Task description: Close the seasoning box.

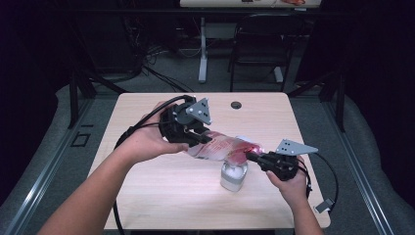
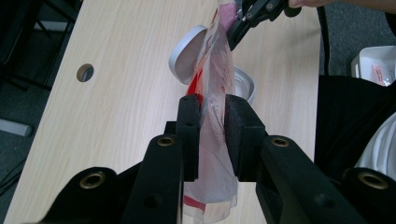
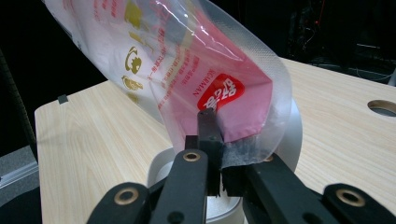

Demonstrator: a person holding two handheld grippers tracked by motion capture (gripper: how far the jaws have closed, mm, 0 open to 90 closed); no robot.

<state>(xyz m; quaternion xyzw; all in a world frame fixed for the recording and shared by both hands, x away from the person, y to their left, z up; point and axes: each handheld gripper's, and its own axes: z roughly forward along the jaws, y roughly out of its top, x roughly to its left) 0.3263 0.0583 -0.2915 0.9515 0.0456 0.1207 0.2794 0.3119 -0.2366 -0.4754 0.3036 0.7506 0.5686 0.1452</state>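
Note:
A clear plastic bag [image 1: 222, 147] with red and pink print hangs tilted over the table, held between both grippers. My left gripper [image 1: 201, 138] is shut on its upper part; in the left gripper view the pads [image 2: 189, 121] squeeze the bag [image 2: 215, 79] from both sides. My right gripper [image 1: 250, 156] is shut on the bag's lower pink corner [image 3: 238, 107], pinched at the jaw tips [image 3: 218, 140]. Right below that corner stands a small white jar [image 1: 232, 176], open, with its round silver lid [image 2: 186, 52] tipped up behind the opening.
The light wooden table [image 1: 161, 196] has a cable hole [image 1: 236, 105] near its far edge. A black chair [image 1: 259, 44] and a white desk leg [image 1: 202, 54] stand beyond it. In the left gripper view a white box [image 2: 378, 63] lies off the table's side.

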